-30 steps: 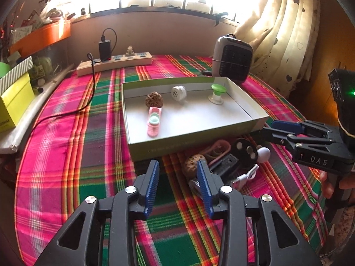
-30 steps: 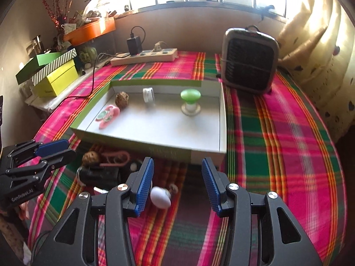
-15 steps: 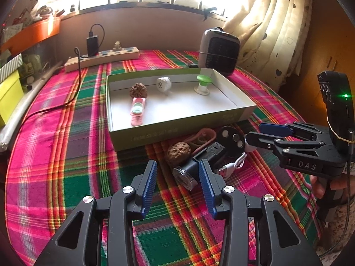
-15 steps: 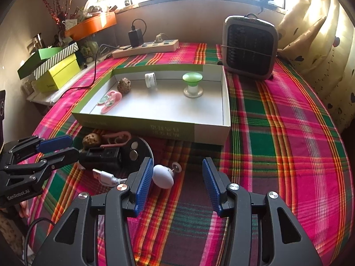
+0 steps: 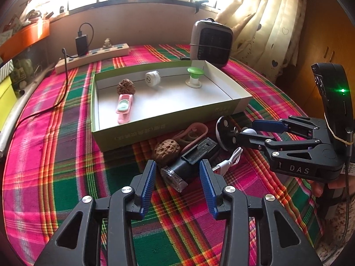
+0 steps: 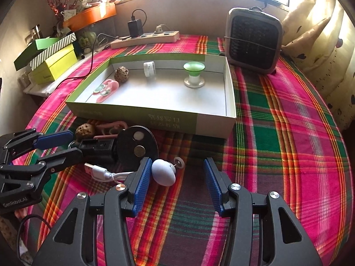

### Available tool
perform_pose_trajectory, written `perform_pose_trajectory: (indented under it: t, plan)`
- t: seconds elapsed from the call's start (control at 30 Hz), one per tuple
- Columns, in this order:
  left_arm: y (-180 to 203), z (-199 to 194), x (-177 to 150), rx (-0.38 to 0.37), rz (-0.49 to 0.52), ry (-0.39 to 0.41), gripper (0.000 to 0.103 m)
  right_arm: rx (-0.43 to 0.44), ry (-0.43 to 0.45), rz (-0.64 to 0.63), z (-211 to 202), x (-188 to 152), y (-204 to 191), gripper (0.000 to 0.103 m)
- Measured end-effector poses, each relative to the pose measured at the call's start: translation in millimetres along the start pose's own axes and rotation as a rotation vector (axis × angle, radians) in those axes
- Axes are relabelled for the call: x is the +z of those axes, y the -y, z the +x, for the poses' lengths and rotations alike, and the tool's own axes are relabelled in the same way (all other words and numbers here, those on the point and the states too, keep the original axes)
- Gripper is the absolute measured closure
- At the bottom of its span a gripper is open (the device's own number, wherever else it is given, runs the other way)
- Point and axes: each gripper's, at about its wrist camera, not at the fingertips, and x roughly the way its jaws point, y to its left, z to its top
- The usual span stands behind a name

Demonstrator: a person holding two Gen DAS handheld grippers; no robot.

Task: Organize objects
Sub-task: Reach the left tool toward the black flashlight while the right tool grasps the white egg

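A black flashlight [image 5: 188, 164] lies on the plaid cloth in front of the green-walled box [image 5: 155, 130]. Its lens end sits between the fingers of my left gripper [image 5: 177, 163], whose jaws are opening with the pads clear of it. Beside it lie a brown pitted ball [image 5: 166, 149], a pink loop [image 5: 195, 130], a black disc [image 6: 137, 146] and a white USB cable [image 6: 99, 171]. My right gripper [image 6: 176, 160] is open. A white egg-shaped piece [image 6: 163, 172] rests between its fingers, close to the left one.
Inside the box are a brown ball [image 5: 126, 86], a white spool [image 5: 152, 78], a green-topped cup [image 5: 194, 77] and a pink case [image 5: 124, 108]. A small heater [image 6: 254, 41] stands behind it, a power strip [image 6: 145, 38] runs along the wall, and boxes [image 6: 53, 63] are stacked at the left.
My left gripper has swung right onto the pile, so the flashlight's lens now lies between its fingers. The right gripper has drawn back a little, and the egg sits nearer its left finger.
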Motion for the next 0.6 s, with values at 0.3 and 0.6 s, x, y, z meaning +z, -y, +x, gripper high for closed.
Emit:
perform_pose_trajectory:
  t: [0.3, 0.6]
  plan:
    - [4, 4, -1, -0.011, 0.009, -0.012, 0.064, -0.043, -0.002, 0.003, 0, -3, 6, 0.054]
    - [18, 1, -8, -0.038, 0.033, -0.030, 0.064, -0.052, 0.005, -0.010, -4, -6, 8, 0.059]
